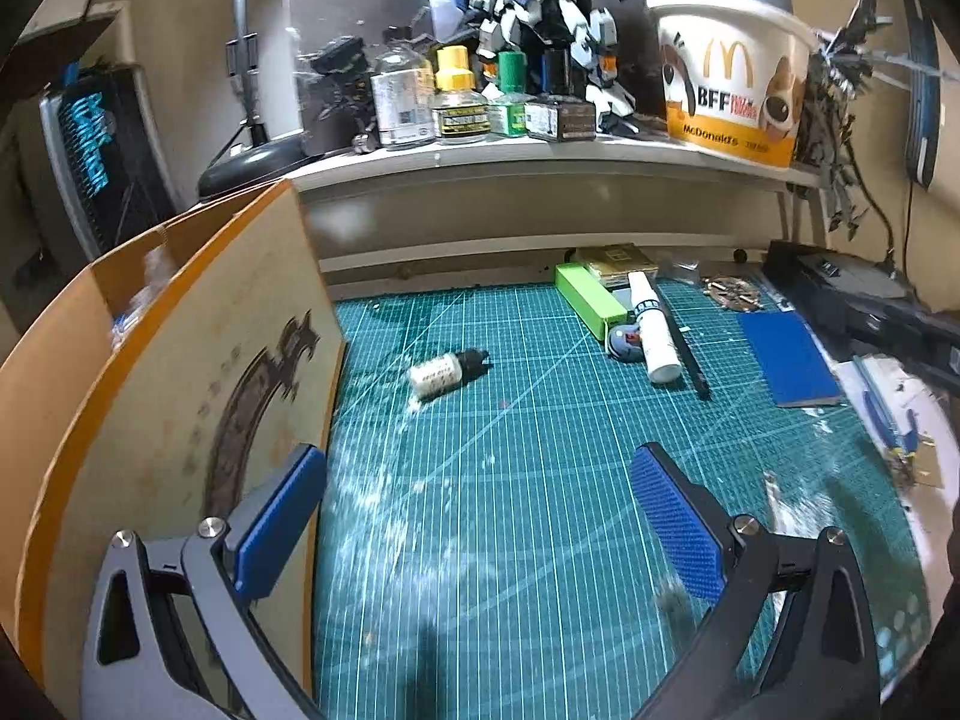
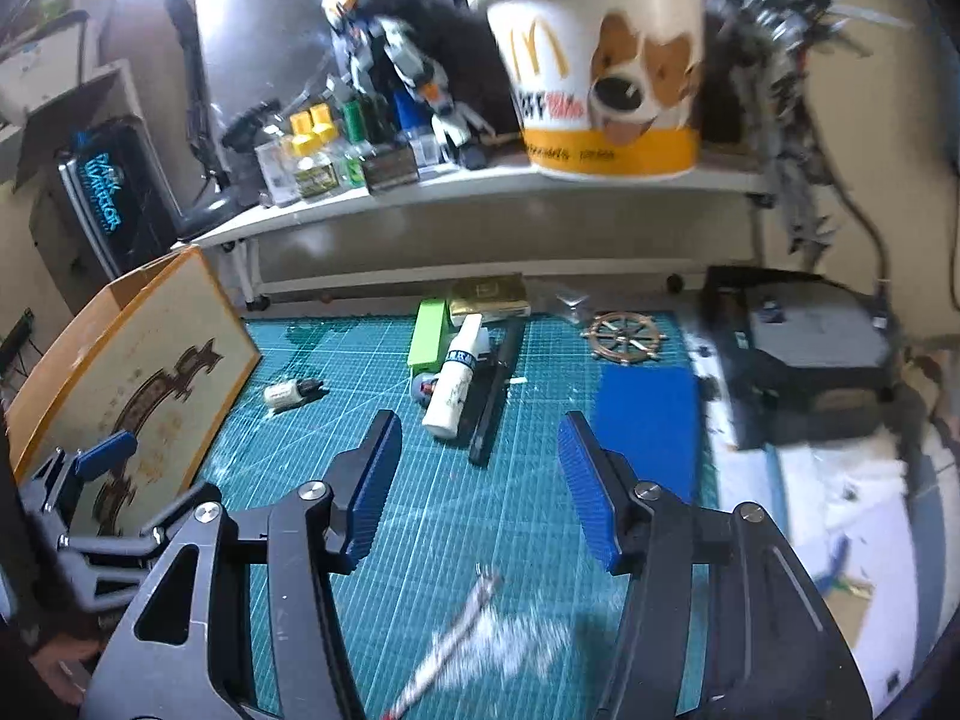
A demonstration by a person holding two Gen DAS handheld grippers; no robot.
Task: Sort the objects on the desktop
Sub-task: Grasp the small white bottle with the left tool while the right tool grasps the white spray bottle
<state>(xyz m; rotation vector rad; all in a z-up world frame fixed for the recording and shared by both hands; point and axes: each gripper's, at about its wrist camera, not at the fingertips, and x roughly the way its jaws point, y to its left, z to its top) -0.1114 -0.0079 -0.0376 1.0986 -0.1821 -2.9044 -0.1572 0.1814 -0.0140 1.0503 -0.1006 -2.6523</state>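
The left gripper (image 1: 477,516) has its blue-padded jaws spread wide and holding nothing, low over the green gridded cutting mat (image 1: 540,480). The right gripper (image 2: 480,483) is likewise spread and holding nothing above the same surface.

In the left wrist view, a small white dropper bottle with a black cap (image 1: 447,373) lies on its side at 12 o'clock from the jaws, apart from everything else. At 1 o'clock sits a cluster: a lime-green rectangular box (image 1: 588,299), a white cylindrical tube (image 1: 653,333) leaning across a small round grey-and-red piece, and a thin black stick (image 1: 690,354) just beside it. A flat blue rectangular pad (image 1: 789,357) lies at 2 o'clock. A tan cardboard box with an orange rim (image 1: 180,390) stands at 9 o'clock, touching the mat's edge.

This looks like the reach before a pick, with no item grasped yet. The dropper bottle seems the easiest target for the left jaws: come down across its body, then carry it toward the box, likely the sorting bin.
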